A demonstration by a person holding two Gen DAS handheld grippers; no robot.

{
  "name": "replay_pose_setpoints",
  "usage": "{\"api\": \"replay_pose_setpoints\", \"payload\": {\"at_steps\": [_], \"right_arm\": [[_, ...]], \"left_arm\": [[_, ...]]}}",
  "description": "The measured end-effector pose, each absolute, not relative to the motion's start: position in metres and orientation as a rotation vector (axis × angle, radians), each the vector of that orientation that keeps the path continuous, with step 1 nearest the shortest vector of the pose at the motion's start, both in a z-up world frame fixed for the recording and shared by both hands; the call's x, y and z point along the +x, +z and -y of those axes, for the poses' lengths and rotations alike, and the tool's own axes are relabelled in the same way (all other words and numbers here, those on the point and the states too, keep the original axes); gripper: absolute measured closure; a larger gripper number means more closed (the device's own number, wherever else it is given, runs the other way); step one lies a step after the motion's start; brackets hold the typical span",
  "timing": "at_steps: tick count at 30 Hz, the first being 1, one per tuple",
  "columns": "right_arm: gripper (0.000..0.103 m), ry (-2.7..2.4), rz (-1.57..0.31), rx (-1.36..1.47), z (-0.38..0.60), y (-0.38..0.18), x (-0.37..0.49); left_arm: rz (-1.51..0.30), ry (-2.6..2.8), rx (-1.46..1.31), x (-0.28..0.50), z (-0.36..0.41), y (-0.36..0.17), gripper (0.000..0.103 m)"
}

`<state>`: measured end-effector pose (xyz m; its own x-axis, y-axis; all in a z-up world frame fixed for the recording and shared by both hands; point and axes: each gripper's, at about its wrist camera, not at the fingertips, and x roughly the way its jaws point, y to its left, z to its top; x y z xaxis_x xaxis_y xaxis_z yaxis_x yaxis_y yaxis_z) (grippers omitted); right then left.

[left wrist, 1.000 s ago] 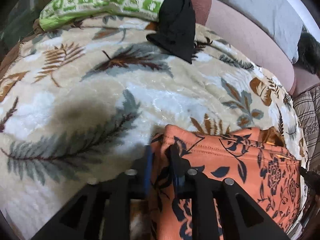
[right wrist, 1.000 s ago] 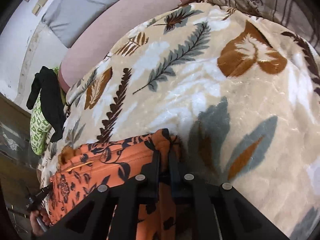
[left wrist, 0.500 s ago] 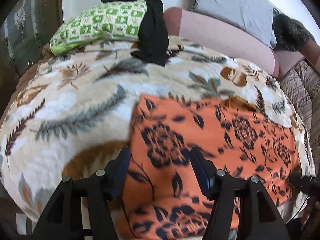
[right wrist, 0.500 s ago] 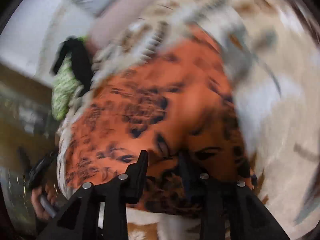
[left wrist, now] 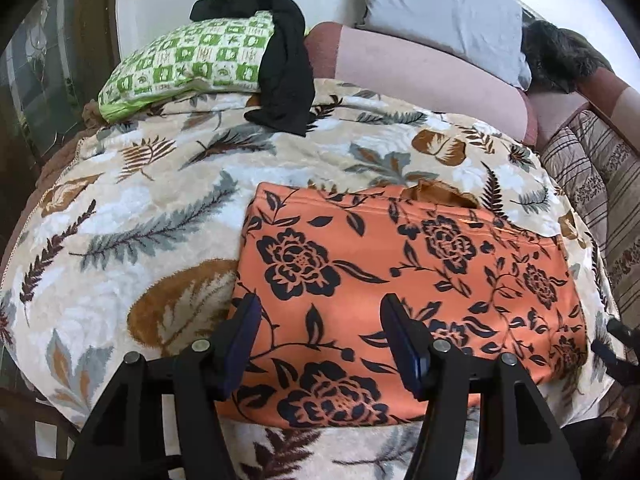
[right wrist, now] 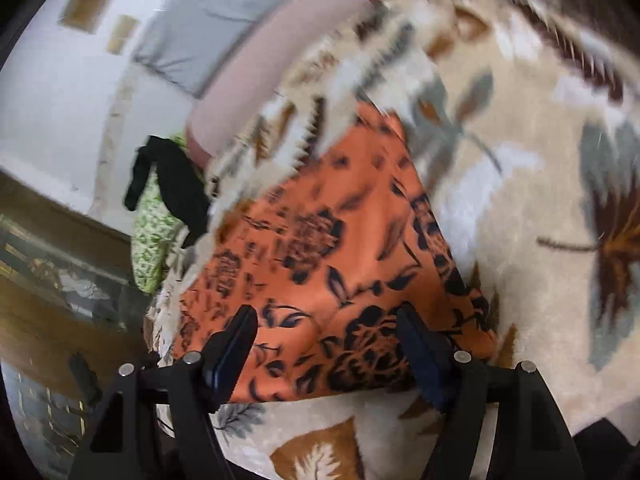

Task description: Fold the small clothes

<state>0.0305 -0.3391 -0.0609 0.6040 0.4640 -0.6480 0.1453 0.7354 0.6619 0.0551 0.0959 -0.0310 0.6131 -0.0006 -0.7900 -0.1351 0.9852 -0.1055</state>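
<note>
An orange garment with a black flower print [left wrist: 400, 300] lies folded flat in a rough rectangle on the leaf-patterned blanket [left wrist: 132, 216]. My left gripper [left wrist: 320, 332] hovers open over its near left part, nothing pressed between the pads. In the blurred right wrist view the same orange garment [right wrist: 340, 248] lies below my right gripper [right wrist: 326, 336], whose jaws are opening, free of the cloth. The right gripper's dark tip also shows at the right edge of the left wrist view.
A black garment [left wrist: 286, 68] drapes over a green checked pillow [left wrist: 188, 64] at the far left. A pink bolster [left wrist: 420, 76] and a grey pillow [left wrist: 440, 12] line the back. Striped bedding [left wrist: 600, 200] lies to the right. The bed edge drops off on the left.
Both grippers let go of the orange garment's edge and pulled back and up. The garment now lies folded flat. Both pairs of jaws spread wider.
</note>
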Motion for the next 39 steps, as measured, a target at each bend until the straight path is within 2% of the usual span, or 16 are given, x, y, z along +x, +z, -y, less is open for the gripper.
{"api": "replay_pose_setpoints", "payload": {"at_steps": [3, 7, 9, 17, 23, 27, 29, 30, 32, 33, 34, 37, 39], "right_arm": [[0.028, 0.181, -0.954, 0.835, 0.339, -0.074, 0.005], [0.028, 0.126, -1.019, 0.989, 0.351, -0.112, -0.008], [0.028, 0.090, -1.004, 1.037, 0.358, -0.123, -0.004], [0.027, 0.082, -0.945, 1.147, 0.368, -0.135, 0.032], [0.027, 0.076, -0.853, 1.106, 0.365, -0.123, 0.042], [0.029, 0.053, -0.888, 1.043, 0.361, -0.133, 0.055], [0.029, 0.059, -0.877, 1.009, 0.359, -0.126, 0.059], [0.031, 0.066, -0.870, 0.990, 0.358, -0.122, 0.059], [0.042, 0.074, -0.869, 0.931, 0.354, -0.116, 0.061], [0.053, 0.069, -0.883, 0.913, 0.352, -0.116, 0.062], [0.057, 0.063, -0.901, 0.902, 0.351, -0.119, 0.063], [0.058, 0.041, -0.926, 0.909, 0.354, -0.131, 0.068], [0.060, 0.042, -0.937, 0.889, 0.351, -0.129, 0.073]], "left_arm": [[-0.897, 0.058, -0.172, 0.047, -0.085, -0.018, 0.041], [-0.850, -0.020, -0.163, 0.035, -0.057, -0.002, 0.030], [-0.836, -0.067, -0.135, 0.035, -0.039, -0.003, 0.029], [-0.985, 0.008, -0.050, 0.077, -0.022, -0.081, 0.029], [-0.955, 0.023, -0.063, 0.081, -0.028, -0.082, 0.029], [-1.026, 0.026, -0.025, 0.097, -0.020, -0.108, 0.029], [-1.002, 0.034, 0.033, 0.096, -0.014, -0.110, 0.027], [-0.997, 0.034, 0.031, 0.094, -0.014, -0.104, 0.027], [-0.949, 0.023, -0.023, 0.086, -0.019, -0.087, 0.027], [-0.903, 0.016, -0.033, 0.081, -0.021, -0.078, 0.027], [-0.886, 0.023, -0.021, 0.078, -0.021, -0.075, 0.027], [-0.997, 0.007, 0.052, 0.089, -0.014, -0.107, 0.027], [-0.955, 0.002, 0.109, 0.089, -0.009, -0.122, 0.025]]}}
